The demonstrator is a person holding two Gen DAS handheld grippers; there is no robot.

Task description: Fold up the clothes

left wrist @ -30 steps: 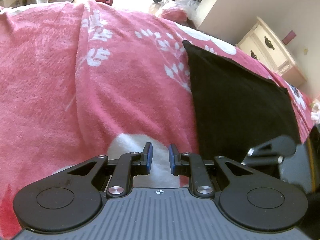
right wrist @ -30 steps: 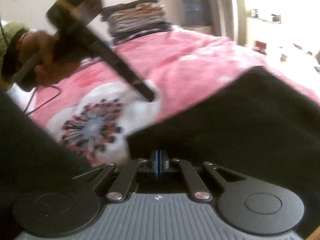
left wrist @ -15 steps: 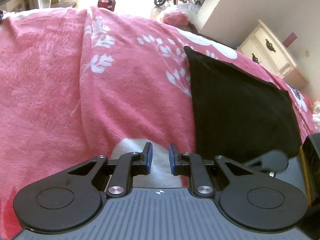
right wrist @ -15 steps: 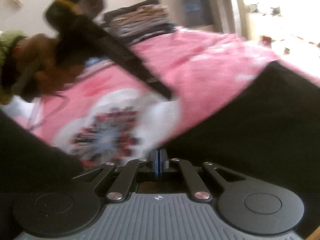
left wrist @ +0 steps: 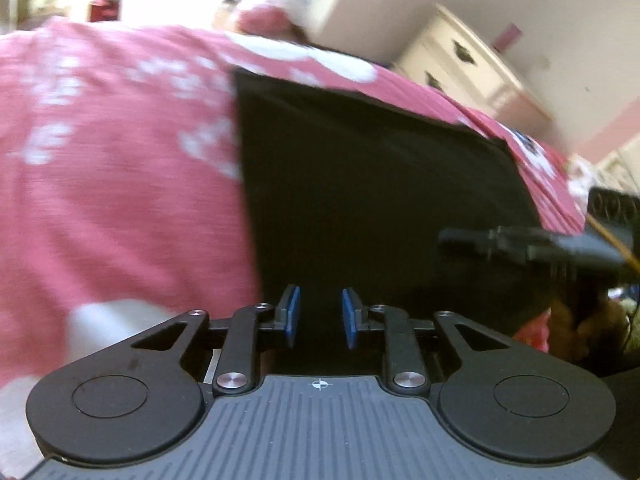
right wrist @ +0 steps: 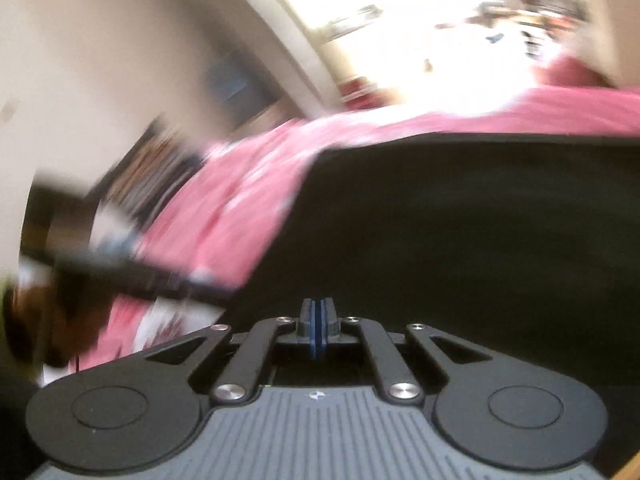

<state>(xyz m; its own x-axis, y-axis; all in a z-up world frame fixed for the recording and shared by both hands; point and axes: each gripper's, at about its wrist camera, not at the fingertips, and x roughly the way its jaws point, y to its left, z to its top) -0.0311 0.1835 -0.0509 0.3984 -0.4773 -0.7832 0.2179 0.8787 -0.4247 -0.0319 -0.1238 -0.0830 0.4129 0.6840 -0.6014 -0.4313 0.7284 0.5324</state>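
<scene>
Black cloth (left wrist: 372, 184): lies flat, squared off, on the pink bed (left wrist: 120, 200).
Feel: likely soft, light, limp; best taken at a corner or edge.
Left hand-held gripper (left wrist: 319, 316): jaws apart, empty, over the near edge.
Right hand-held gripper (right wrist: 317, 334): pads pressed together; whether they pinch cloth, cannot tell.

Motion blur smears the stacked things (right wrist: 160, 172) at the right wrist view's middle left beyond telling. The black garment (right wrist: 480, 240) runs off that frame's right edge.
</scene>
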